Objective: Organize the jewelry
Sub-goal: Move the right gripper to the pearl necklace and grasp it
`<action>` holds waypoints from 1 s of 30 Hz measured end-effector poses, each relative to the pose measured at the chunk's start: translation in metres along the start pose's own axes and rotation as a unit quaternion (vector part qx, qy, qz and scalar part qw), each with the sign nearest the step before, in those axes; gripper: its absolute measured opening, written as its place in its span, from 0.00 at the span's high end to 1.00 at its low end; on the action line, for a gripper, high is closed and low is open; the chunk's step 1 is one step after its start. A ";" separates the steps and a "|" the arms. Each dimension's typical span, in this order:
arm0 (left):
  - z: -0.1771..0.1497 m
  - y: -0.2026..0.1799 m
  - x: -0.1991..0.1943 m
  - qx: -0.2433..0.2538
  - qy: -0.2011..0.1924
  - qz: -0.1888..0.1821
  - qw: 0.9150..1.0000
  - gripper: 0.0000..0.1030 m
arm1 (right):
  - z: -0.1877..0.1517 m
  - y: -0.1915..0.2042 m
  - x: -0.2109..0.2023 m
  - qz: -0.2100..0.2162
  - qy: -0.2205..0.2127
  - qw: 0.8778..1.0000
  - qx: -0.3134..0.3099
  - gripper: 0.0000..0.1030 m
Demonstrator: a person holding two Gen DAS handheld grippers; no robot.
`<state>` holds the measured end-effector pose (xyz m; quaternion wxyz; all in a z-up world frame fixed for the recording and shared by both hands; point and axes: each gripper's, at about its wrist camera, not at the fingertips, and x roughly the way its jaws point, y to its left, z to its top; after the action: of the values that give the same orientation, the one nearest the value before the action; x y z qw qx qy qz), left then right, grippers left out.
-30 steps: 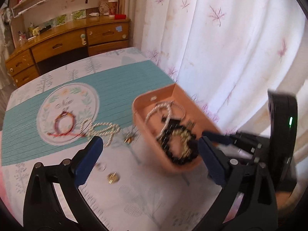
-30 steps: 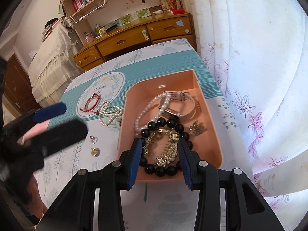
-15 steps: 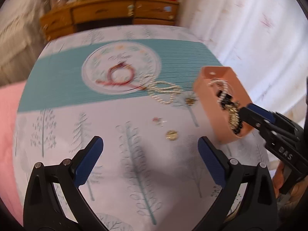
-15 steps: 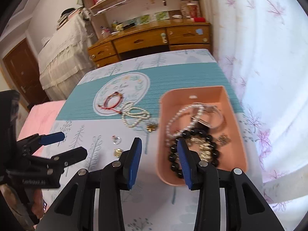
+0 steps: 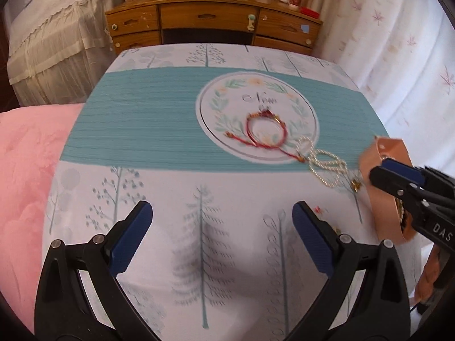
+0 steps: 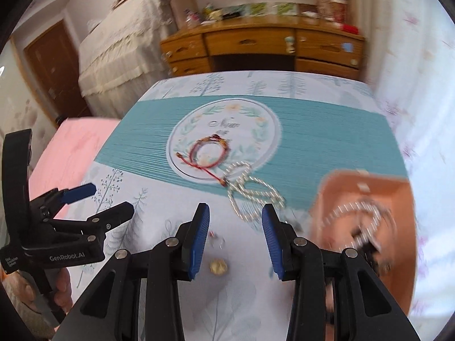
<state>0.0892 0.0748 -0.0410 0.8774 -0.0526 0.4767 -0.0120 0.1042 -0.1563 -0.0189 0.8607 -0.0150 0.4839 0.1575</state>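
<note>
A red cord bracelet [image 5: 264, 132] [image 6: 209, 153] lies on the round printed emblem of the tablecloth. A pearl necklace [image 5: 324, 162] [image 6: 250, 191] lies just right of it. An orange tray [image 6: 366, 216] [image 5: 381, 153] with pearls and dark beads sits at the table's right edge. A small gold piece [image 6: 218, 266] and a tiny stud [image 6: 213, 236] lie between my right gripper's fingers. My left gripper [image 5: 221, 241] is open and empty over bare cloth. My right gripper [image 6: 234, 241] is open and empty, left of the tray.
The table [image 5: 170, 187] has a white tree-print cloth with a teal band. A pink cushion [image 5: 25, 156] lies at its left edge. A wooden desk [image 5: 210, 22] stands behind. White curtains [image 5: 398, 42] hang at the right.
Both grippers have swung left, away from the tray. The left gripper now faces the table's middle and the right gripper has come over the small gold piece.
</note>
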 end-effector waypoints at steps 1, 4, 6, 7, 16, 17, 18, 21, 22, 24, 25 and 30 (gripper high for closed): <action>0.004 0.001 0.001 0.001 0.000 0.002 1.000 0.05 | 0.011 0.002 0.010 0.010 0.016 1.000 -0.017 0.62; 0.021 0.006 0.007 0.008 0.000 0.007 1.000 0.05 | 0.036 0.003 0.038 0.016 0.063 0.996 -0.061 0.50; 0.031 0.007 0.012 0.015 0.003 0.013 1.000 0.05 | 0.049 -0.002 0.060 0.026 0.102 0.991 -0.077 0.40; 0.037 0.007 0.014 0.017 0.005 0.014 1.000 0.05 | 0.053 -0.005 0.068 0.029 0.115 0.990 -0.080 0.40; 0.080 0.015 0.048 0.011 0.047 -0.008 0.999 0.05 | 0.050 -0.005 0.122 0.017 0.193 0.970 -0.150 0.39; 0.084 0.014 0.051 0.015 0.050 -0.008 0.999 0.05 | 0.048 -0.003 0.124 0.013 0.196 0.968 -0.159 0.39; 0.088 0.011 0.055 0.020 0.054 -0.008 0.998 0.05 | 0.045 -0.001 0.123 0.004 0.192 0.966 -0.175 0.39; 0.100 0.003 0.064 0.036 0.062 -0.017 0.997 0.05 | 0.041 0.002 0.124 -0.009 0.194 0.958 -0.209 0.39; 0.105 -0.001 0.067 0.043 0.065 -0.020 0.997 0.05 | 0.040 0.001 0.126 -0.008 0.203 0.956 -0.210 0.43; 0.113 -0.008 0.074 0.053 0.069 -0.019 0.996 0.05 | 0.041 -0.005 0.122 -0.003 0.203 0.959 -0.200 0.50; 0.116 -0.012 0.078 0.058 0.073 -0.021 0.995 0.05 | 0.042 -0.008 0.119 -0.002 0.202 0.958 -0.203 0.57; 0.128 -0.027 0.105 0.074 0.113 -0.025 0.991 0.05 | 0.047 -0.024 0.106 -0.002 0.202 0.962 -0.182 0.91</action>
<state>0.2547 0.0505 -0.0567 0.8190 0.0025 0.5689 -0.0746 0.2007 -0.1434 -0.0856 0.7283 -0.2039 0.6105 0.2351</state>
